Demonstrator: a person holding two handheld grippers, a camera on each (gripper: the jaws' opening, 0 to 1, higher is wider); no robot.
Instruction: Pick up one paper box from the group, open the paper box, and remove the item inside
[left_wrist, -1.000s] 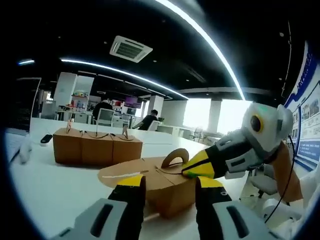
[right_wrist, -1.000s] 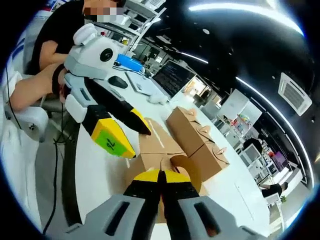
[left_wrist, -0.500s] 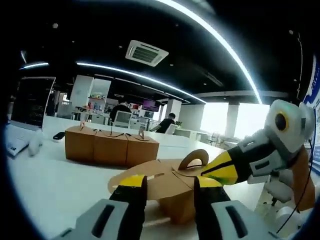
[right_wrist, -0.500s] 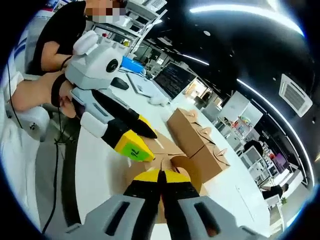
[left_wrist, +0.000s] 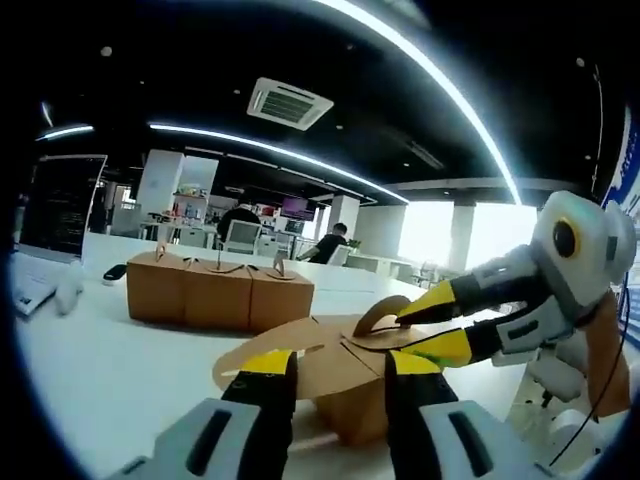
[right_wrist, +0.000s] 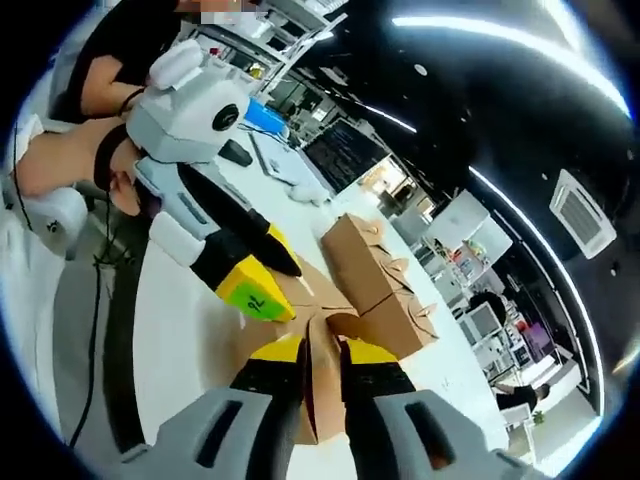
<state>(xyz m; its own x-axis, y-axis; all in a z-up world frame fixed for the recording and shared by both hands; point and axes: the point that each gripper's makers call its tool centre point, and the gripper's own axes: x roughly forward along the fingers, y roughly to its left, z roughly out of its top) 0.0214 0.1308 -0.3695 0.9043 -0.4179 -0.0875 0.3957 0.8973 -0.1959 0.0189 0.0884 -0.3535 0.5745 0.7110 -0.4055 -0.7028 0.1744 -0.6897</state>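
In the left gripper view the left gripper (left_wrist: 338, 372) is seen with its two yellow-tipped jaws apart, and the body of the paper box (left_wrist: 345, 375) is held between them, its brown side showing in the gap. The box stands on the white table (left_wrist: 110, 350), close to the near edge. The top flaps of the box are spread out flat, and the curved handle flap (left_wrist: 372, 315) stands up at the middle of them.

The right gripper (left_wrist: 425, 330) is seen coming in from the right side of this view. Its jaws are opened a little, one above the handle flap and one below it, and the tips are at the flap. In the right gripper view the right gripper (right_wrist: 320, 352) is shown with a narrow gap between its jaws, and a thin cardboard flap (right_wrist: 318, 375) stands upright in that gap; whether it is pressed cannot be told. The left gripper (right_wrist: 255, 285) is seen there beside the box, with a green label on one jaw.

What is inside the box cannot be seen.

Behind the held box, a row of closed boxes (left_wrist: 218, 292) is set side by side, touching each other, well apart from the held one. Free table surface is left between them. A keyboard (left_wrist: 25, 290) lies at the far left edge of the table.
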